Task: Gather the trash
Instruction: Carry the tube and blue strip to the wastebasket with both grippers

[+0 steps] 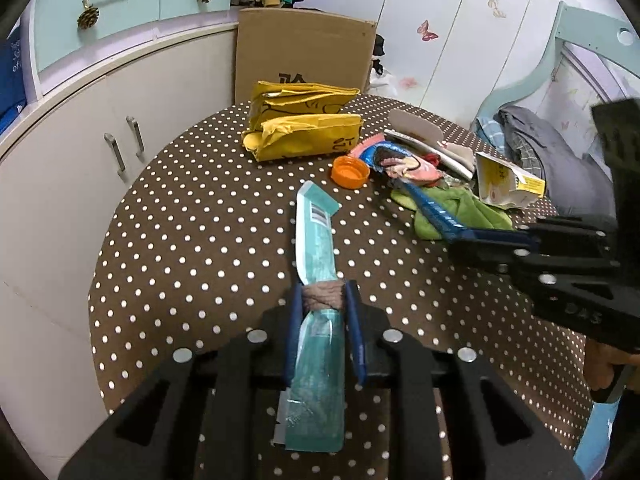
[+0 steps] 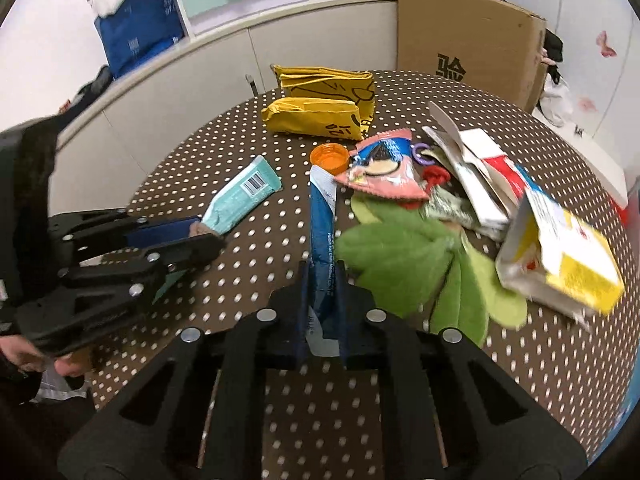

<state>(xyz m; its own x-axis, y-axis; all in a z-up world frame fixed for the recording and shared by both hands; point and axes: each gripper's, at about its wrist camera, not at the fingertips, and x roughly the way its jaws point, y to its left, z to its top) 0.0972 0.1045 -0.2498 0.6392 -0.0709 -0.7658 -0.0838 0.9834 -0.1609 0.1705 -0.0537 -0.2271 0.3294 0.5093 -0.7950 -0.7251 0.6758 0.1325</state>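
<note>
A long teal wrapper (image 1: 314, 240) lies on the brown polka-dot table (image 1: 192, 240), and my left gripper (image 1: 324, 292) is shut on it together with a brownish scrap. In the right wrist view the same teal wrapper (image 2: 244, 196) sticks out of the left gripper (image 2: 204, 236). My right gripper (image 2: 322, 272) is shut on a blue-and-white stick wrapper (image 2: 322, 216); in the left wrist view the blue wrapper (image 1: 428, 210) runs into the right gripper (image 1: 472, 240). An orange cap (image 2: 330, 158), a pink snack packet (image 2: 384, 168) and a yellow-white carton (image 2: 560, 256) lie beyond.
Two yellow padded mailers (image 1: 304, 124) sit at the table's far side, with a cardboard box (image 1: 304, 56) behind. A green cloth (image 2: 420, 264) lies right of the blue wrapper. White packaging (image 2: 476, 168) is piled at the right. Cabinets (image 1: 80, 152) stand to the left.
</note>
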